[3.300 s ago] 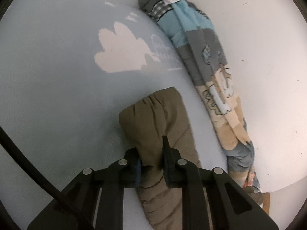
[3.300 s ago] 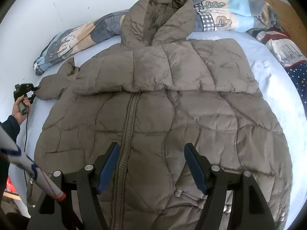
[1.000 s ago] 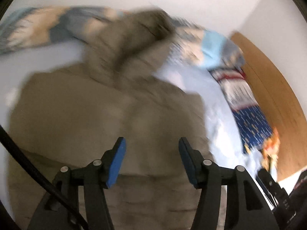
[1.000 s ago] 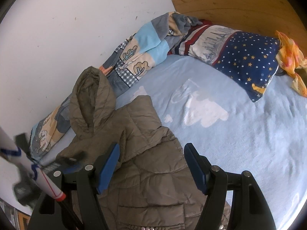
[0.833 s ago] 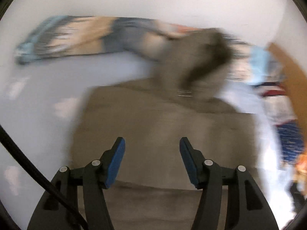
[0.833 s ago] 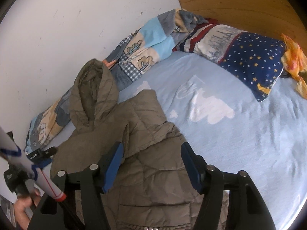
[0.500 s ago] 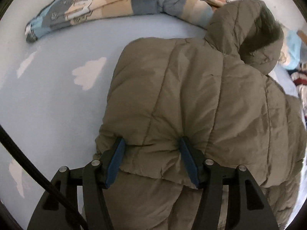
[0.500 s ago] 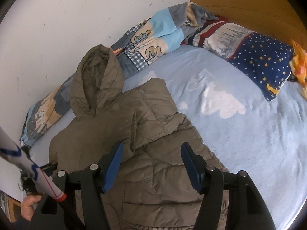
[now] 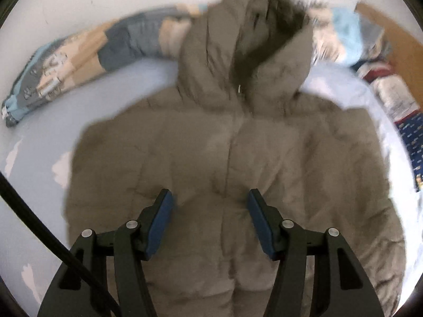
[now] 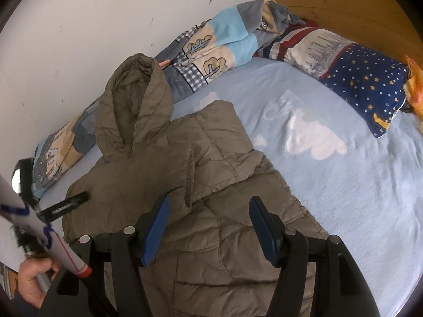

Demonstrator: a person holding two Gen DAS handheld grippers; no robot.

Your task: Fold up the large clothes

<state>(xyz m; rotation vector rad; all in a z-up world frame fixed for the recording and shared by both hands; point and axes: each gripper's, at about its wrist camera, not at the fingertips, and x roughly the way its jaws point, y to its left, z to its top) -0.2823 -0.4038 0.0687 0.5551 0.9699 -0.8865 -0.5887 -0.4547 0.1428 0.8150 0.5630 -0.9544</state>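
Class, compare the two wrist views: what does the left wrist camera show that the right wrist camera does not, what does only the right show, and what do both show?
Only the left: the coat's whole front, both shoulders, and the open left gripper up close. Only the right: the open right gripper, the orange cloth, a hand on a handle. Both: the hood, patchwork blanket, starred pillow, blue sheet.

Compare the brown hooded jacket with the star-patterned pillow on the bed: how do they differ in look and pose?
The jacket is plain olive-brown and quilted; the pillow is dark blue with small stars and dots, with a striped, printed part at one end. The jacket lies spread flat, its hood reaching the rolled blanket by the wall; the pillow lies plump at the wooden headboard. The jacket is the larger. Both rest on the light blue sheet.
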